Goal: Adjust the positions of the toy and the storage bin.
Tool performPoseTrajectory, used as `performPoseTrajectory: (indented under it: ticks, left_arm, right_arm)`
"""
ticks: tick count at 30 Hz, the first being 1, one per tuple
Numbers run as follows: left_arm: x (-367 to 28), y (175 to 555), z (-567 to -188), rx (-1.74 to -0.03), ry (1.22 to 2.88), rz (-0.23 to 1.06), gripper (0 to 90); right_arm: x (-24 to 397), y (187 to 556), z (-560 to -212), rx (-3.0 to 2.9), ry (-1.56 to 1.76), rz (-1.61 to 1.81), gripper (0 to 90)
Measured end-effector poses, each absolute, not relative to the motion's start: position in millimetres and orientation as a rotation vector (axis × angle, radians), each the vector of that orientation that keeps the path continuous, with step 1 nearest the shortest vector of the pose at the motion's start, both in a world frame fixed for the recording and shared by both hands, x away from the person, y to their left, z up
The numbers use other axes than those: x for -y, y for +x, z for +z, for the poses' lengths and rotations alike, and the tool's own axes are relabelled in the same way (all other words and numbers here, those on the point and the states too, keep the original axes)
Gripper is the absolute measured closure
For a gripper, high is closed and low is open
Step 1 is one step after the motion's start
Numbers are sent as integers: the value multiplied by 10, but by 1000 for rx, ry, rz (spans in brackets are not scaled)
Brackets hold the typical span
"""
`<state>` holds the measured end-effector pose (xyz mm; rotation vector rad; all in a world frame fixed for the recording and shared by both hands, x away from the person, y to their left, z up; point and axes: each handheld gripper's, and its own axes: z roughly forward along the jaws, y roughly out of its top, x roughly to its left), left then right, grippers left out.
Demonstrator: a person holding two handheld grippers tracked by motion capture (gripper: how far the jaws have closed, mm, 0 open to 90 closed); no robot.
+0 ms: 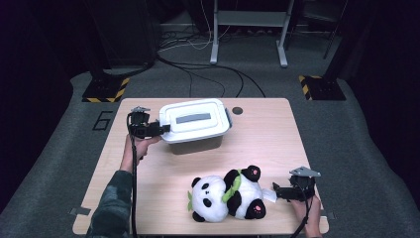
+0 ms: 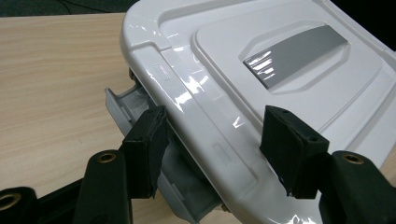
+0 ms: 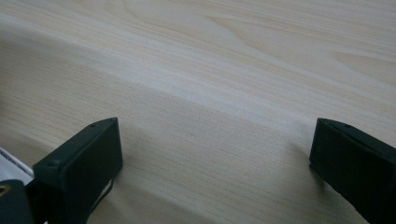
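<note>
A white plastic box (image 1: 195, 119) with a closed lid (image 2: 261, 46) stands at the back left of the wooden table (image 1: 267, 134). My left gripper (image 1: 163, 129) reaches its left end. In the left gripper view that gripper (image 2: 210, 126) clamps the lid's rim: one pad lies under the edge beside a flipped-out grey latch (image 2: 126, 105), the other rests on top. A plush panda (image 1: 228, 196) lies on its side near the front edge. My right gripper (image 1: 275, 191) sits just right of it, by its white tag. The right gripper (image 3: 215, 140) is open over bare wood.
A small dark round mark (image 1: 237, 110) sits on the table right of the box. Beyond the table's far edge, the floor holds cables (image 1: 198, 69), a metal stand (image 1: 247, 29) and two hazard-striped bases (image 1: 105, 91).
</note>
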<state>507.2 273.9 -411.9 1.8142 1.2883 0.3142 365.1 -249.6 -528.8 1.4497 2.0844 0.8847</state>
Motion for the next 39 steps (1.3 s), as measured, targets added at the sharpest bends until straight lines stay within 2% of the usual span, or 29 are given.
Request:
performPoseTrajectory:
  ticks: [12,39]
  left_arm:
    - [-2520,5138,-4073,-1240,1897,323,399]
    - [-2050,5224,-4062,-1154,1948,288,394]
  right_arm:
    - [2494,3651,-5290,-2080,1449,886,14]
    - [2495,3651,-5288,-2084,1450,886,14]
